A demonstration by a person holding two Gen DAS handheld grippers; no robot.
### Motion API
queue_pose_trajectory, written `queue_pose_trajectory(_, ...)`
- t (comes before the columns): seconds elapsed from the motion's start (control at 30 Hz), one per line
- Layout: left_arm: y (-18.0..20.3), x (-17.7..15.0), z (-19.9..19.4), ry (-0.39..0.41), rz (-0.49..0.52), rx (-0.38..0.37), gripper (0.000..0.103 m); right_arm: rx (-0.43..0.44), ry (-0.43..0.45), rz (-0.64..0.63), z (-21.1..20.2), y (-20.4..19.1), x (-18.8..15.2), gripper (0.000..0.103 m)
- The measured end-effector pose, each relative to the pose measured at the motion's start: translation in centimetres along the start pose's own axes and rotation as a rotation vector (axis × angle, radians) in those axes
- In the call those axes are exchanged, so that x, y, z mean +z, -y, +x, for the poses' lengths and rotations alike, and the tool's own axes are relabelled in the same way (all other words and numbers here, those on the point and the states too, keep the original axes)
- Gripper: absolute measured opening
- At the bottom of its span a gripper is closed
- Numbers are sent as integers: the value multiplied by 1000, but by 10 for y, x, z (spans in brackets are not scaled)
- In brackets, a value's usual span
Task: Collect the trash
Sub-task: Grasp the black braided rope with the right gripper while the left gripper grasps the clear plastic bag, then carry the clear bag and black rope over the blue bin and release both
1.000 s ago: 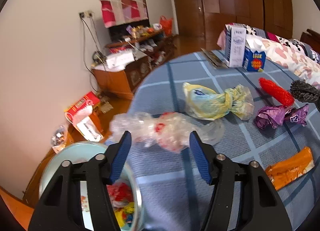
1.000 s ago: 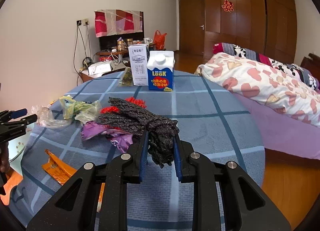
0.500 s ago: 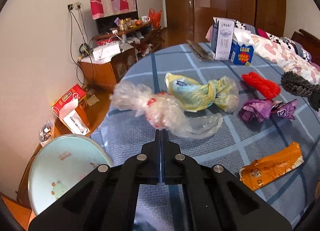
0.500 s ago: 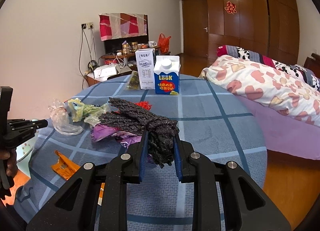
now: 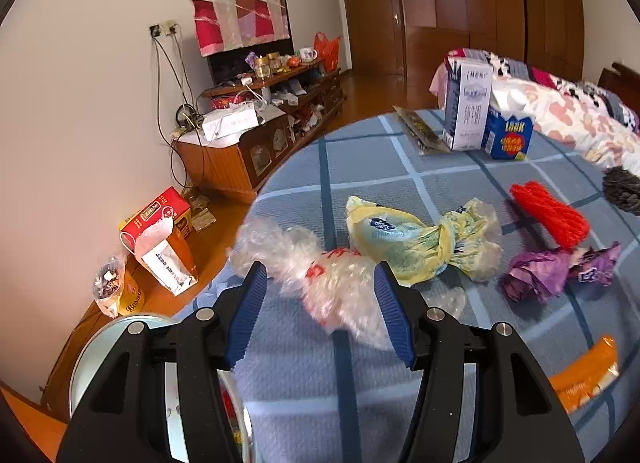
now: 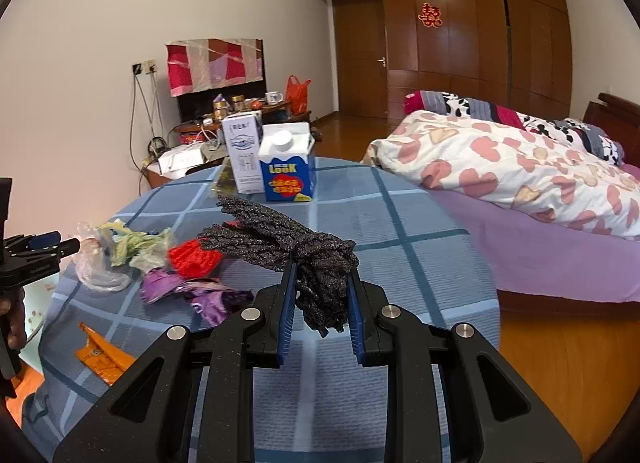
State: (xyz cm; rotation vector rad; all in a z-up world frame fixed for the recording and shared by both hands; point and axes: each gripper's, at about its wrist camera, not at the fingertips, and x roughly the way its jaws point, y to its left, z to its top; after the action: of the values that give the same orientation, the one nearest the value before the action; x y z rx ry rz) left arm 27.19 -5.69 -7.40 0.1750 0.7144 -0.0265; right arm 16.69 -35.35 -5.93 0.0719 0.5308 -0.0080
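Note:
My left gripper (image 5: 320,311) is open, its blue pads either side of a crumpled clear plastic bag (image 5: 320,279) with red print on the blue checked table (image 5: 440,183). A light-blue bin (image 5: 160,375) sits below the table edge at lower left. My right gripper (image 6: 322,313) is shut on a bundle of black sparkly netting (image 6: 288,251). Other trash on the table: a yellow bag (image 5: 416,243), red netting (image 5: 548,211), a purple wrapper (image 5: 552,271), an orange wrapper (image 5: 584,375).
Two cartons stand at the table's far side: a white one (image 5: 468,107) and a blue one (image 5: 508,139). A flat dark packet (image 5: 420,131) lies beside them. A TV cabinet (image 5: 248,143) lines the left wall. A bed (image 6: 540,183) is right. A red box (image 5: 160,219) is on the floor.
My left gripper went from open to shut and is open again, now closer around the clear bag. The right gripper still holds the black netting.

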Motion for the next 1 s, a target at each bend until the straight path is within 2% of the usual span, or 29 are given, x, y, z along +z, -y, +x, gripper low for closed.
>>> queue_pose_trajectory(0.03,2,0,5,-13,4,-3,51,-1,-5,3,2,1,-1,24)
queue_pose_trajectory(0.1,8,0,17,-55,15,-23,25,1,-13,8,6,3,-2,24)
queue_pose_trajectory(0.13,11,-2,22,-76,18,-36,25,5,-17,10,7,4,-3,24)
queue_pose_trajectory(0.3,22,-5,26,-77,64,-36,16,15,-14,11,5,2,-4,24)
queue_pose_trajectory(0.47,19,-6,16,-64,64,-54,11,25,-2,15,-1,0,-2,24)
queue_pose_trajectory(0.63,5,-6,-23,6,53,-69,11,53,39,-1,-18,-14,7,24)
queue_pose_trajectory(0.8,-9,-13,-57,51,39,-60,11,101,73,-36,-31,-41,18,24)
queue_pose_trajectory(1.0,-29,-23,-84,76,23,-48,11,161,70,-71,-24,-77,24,24)
